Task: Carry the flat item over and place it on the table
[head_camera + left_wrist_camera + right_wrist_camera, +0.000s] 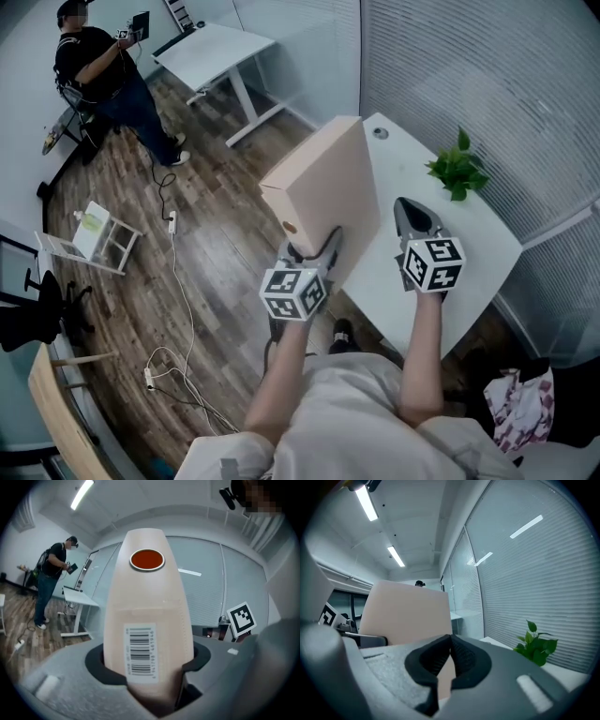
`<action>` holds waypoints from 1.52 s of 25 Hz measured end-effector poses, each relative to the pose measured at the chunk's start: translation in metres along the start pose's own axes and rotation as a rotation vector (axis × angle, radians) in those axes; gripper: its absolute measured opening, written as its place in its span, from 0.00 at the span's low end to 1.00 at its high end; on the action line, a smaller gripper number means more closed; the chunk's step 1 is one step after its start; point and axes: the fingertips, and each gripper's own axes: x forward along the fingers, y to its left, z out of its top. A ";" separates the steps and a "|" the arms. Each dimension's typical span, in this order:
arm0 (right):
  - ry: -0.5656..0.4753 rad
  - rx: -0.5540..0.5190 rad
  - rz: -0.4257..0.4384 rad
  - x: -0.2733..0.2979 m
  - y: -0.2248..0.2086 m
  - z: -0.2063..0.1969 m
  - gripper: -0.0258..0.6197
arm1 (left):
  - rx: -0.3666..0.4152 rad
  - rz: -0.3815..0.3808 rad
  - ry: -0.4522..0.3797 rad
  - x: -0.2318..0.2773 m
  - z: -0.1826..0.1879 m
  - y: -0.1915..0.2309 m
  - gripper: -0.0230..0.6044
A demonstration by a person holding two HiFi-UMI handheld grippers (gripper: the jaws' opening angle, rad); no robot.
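At the left edge of the table (478,239), my left gripper (319,251) clamped the flat box (323,183) mid-carry; my right gripper (413,217) was closed, empty. Next, I judged, lowering it flat.

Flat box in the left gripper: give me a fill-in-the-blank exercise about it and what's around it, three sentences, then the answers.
1. The left gripper grips the flat box, while the right gripper is shut on ____.
2. In the left gripper view, the barcode label sits ____ the round red mark.
3. On the white table stands a plant with ____ leaves.

Missing words: nothing; below; green.
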 end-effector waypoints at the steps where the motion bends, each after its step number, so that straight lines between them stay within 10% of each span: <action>1: 0.005 -0.001 -0.005 0.005 -0.007 0.001 0.04 | -0.050 -0.018 0.014 0.009 -0.007 -0.001 0.51; 17: 0.315 0.008 -0.030 0.045 -0.074 -0.123 0.04 | -0.849 -0.141 0.300 0.093 -0.172 -0.029 0.51; 38: 0.576 -0.175 0.060 0.070 -0.061 -0.208 0.04 | -1.093 -0.083 0.300 0.101 -0.238 -0.014 0.51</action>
